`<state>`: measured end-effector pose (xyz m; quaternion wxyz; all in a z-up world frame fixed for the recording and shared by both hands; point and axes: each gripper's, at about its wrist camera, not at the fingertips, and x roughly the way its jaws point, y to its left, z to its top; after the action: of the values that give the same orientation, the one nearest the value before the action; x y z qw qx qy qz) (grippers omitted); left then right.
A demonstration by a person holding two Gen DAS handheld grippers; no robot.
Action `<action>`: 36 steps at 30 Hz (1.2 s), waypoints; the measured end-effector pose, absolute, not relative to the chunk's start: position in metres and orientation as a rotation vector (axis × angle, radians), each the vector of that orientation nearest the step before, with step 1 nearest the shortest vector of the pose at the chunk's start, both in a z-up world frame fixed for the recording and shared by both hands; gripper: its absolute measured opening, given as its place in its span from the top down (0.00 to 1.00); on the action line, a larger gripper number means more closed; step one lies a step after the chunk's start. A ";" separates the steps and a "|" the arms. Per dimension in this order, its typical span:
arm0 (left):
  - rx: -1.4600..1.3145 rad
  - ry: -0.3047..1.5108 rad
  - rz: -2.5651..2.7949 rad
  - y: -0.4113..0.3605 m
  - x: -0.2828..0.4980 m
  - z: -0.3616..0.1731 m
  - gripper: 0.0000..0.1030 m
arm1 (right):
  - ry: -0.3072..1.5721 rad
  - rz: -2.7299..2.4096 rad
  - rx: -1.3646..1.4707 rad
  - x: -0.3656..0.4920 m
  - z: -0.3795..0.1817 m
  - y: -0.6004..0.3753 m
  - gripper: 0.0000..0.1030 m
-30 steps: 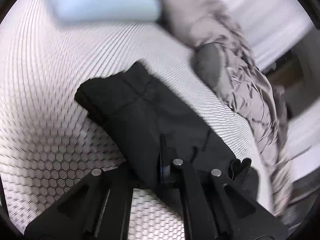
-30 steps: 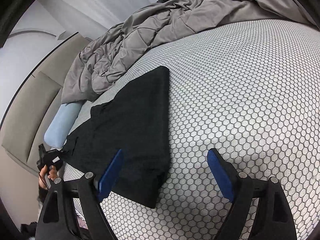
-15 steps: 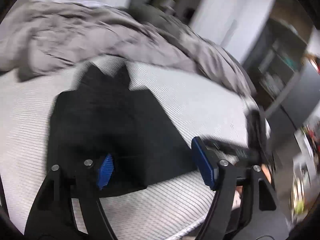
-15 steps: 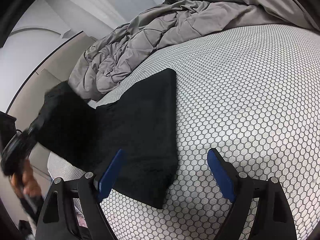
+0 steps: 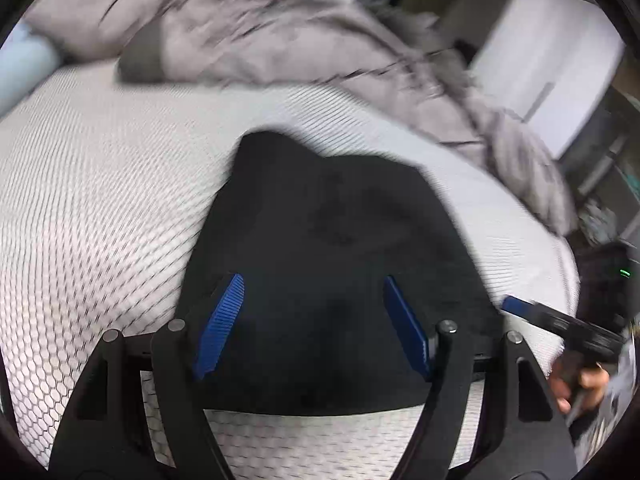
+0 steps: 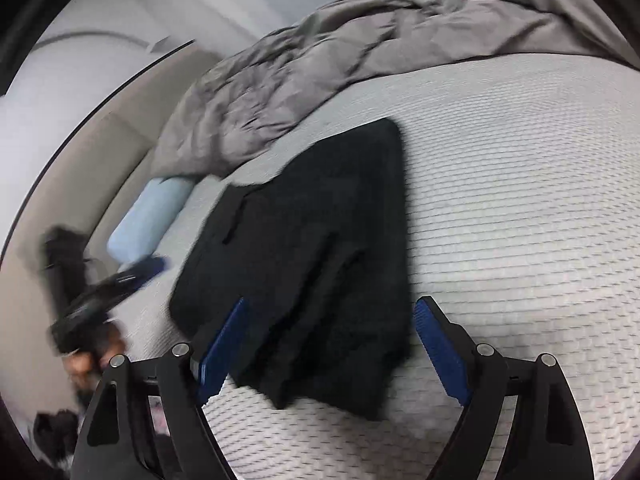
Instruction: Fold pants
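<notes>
On the bed (image 6: pixel 520 168) lie the black pants (image 6: pixel 320 248), folded into a compact stack beside a rumpled grey duvet (image 6: pixel 320 60). Both the left tool (image 5: pixel 314 324) and right tool (image 6: pixel 340 352) hover over them, fingers spread apart, holding nothing.

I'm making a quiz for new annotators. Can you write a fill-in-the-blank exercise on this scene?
1. The pants are colored ____.
2. The left gripper has its jaws ____.
3. The pants lie on the ____, not on the duvet.
4. The pillow is pale ____.

Missing words: black; open; mattress; blue
</notes>
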<state>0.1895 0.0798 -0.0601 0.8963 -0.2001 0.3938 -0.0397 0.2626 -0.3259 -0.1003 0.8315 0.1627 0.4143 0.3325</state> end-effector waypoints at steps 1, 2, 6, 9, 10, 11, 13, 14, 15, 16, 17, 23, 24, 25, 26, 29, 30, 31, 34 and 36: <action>-0.437 0.824 -0.079 0.087 0.190 -0.066 0.33 | 0.890 0.761 0.349 0.262 -0.102 -0.317 0.19; -0.457 0.823 -0.083 0.092 0.191 -0.071 0.33 | 0.913 0.787 0.357 0.264 -0.107 -0.309 0.19; -0.451 0.797 -0.078 0.102 0.184 -0.073 0.33 | 1.028 0.750 0.443 0.285 -0.136 -0.295 0.21; -0.454 0.780 -0.067 0.109 0.181 -0.073 0.33 | 1.019 0.691 0.451 0.297 -0.138 -0.284 0.37; -0.467 0.773 -0.067 0.112 0.179 -0.072 0.33 | 1.006 0.675 0.437 0.298 -0.134 -0.282 0.66; -0.482 0.764 -0.068 0.116 0.176 -0.070 0.33 | 0.980 0.684 0.442 0.299 -0.128 -0.280 0.79; -0.505 0.741 -0.067 0.119 0.174 -0.062 0.33 | 0.877 0.707 0.425 0.296 -0.107 -0.278 0.84; -0.508 0.733 -0.063 0.122 0.172 -0.058 0.33 | 0.811 0.699 0.376 0.293 -0.090 -0.273 0.84; -0.509 0.725 -0.054 0.125 0.170 -0.057 0.33 | 0.768 0.699 0.361 0.291 -0.078 -0.271 0.84; -0.504 0.725 -0.044 0.127 0.169 -0.056 0.33 | 0.750 0.701 0.354 0.293 -0.072 -0.268 0.84; -0.498 0.727 -0.035 0.128 0.168 -0.055 0.33 | 0.749 0.692 0.339 0.296 -0.067 -0.265 0.84; -0.452 0.778 0.010 0.128 0.172 -0.065 0.33 | 1.011 0.494 0.269 0.327 -0.125 -0.271 0.62; -0.442 0.779 0.014 0.127 0.172 -0.064 0.33 | 0.992 0.512 0.307 0.324 -0.126 -0.278 0.60; -0.431 0.775 0.018 0.126 0.173 -0.064 0.33 | 0.979 0.516 0.313 0.320 -0.122 -0.283 0.57; -0.416 0.770 0.017 0.124 0.172 -0.062 0.33 | 0.958 0.510 0.301 0.313 -0.115 -0.289 0.54; -0.386 0.754 0.016 0.117 0.171 -0.058 0.33 | 0.903 0.583 0.328 0.294 -0.103 -0.303 0.54; -0.379 0.752 0.018 0.115 0.171 -0.057 0.33 | 0.899 0.654 0.381 0.287 -0.100 -0.308 0.54; -0.372 0.752 0.016 0.112 0.171 -0.057 0.33 | 0.897 0.701 0.409 0.284 -0.100 -0.309 0.54; -0.357 0.756 0.011 0.108 0.171 -0.057 0.33 | 0.946 0.775 0.395 0.281 -0.109 -0.298 0.54; -0.348 0.761 0.010 0.104 0.172 -0.058 0.33 | 1.008 0.714 0.340 0.289 -0.124 -0.284 0.54</action>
<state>0.1715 0.1043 -0.0576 0.9137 -0.1690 0.3695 0.0050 0.2894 -0.2835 -0.1241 0.8018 0.1588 0.4701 0.3329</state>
